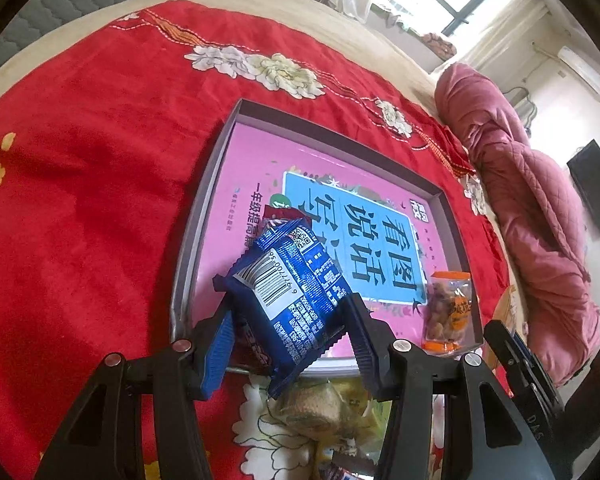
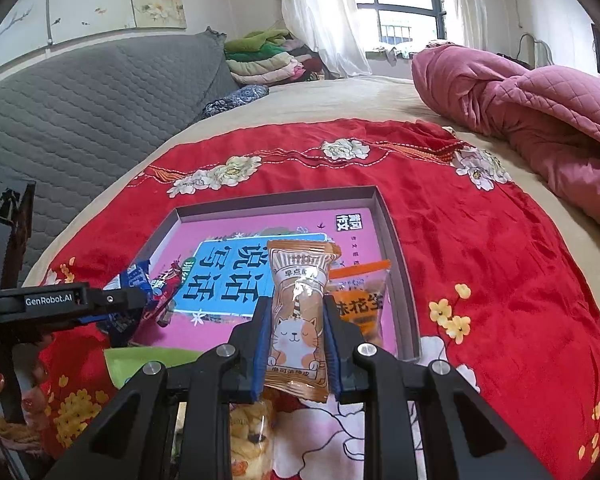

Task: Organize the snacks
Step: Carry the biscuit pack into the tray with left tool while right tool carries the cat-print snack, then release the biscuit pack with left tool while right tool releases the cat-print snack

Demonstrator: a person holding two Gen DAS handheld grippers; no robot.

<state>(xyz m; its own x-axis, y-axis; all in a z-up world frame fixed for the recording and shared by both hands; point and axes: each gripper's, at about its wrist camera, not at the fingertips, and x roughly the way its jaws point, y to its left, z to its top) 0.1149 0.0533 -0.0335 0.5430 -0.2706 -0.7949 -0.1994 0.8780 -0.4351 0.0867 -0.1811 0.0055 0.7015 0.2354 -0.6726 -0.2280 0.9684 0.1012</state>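
Item 1, left gripper (image 1: 290,312): jaws part-way apart and clamped on a dark blue snack packet (image 1: 286,296), barcode side up, pads pressing its two long edges. The packet hangs over the near left corner of the shallow box (image 1: 204,216), above a red wrapper (image 1: 278,216) already lying inside. The gripper points steeply downward at the box floor.

Item 2, right gripper (image 2: 298,332): jaws drawn in tight on an orange pastry packet with a cat drawing (image 2: 298,312), held upright by its narrow sides, over the near right part of the box. It tilts down less steeply than the left gripper.

Item 3, box contents: a pink-and-blue printed book cover (image 1: 340,208) lines the bottom; an orange-trimmed bag of peanuts (image 1: 448,308) rests in the near right corner, just behind the cat packet in the right wrist view.

Item 4, surroundings: box sits on a red flowered cloth (image 1: 80,160) spread over a bed; further loose snacks (image 1: 316,408) lie on the cloth beneath the grippers; a pink quilt (image 2: 540,120) is bunched well apart.

Step in hand, as judged: delivery of both packets into the box. Next move calls for lowering each packet close to the lining, clear of the pieces already placed, then releasing.
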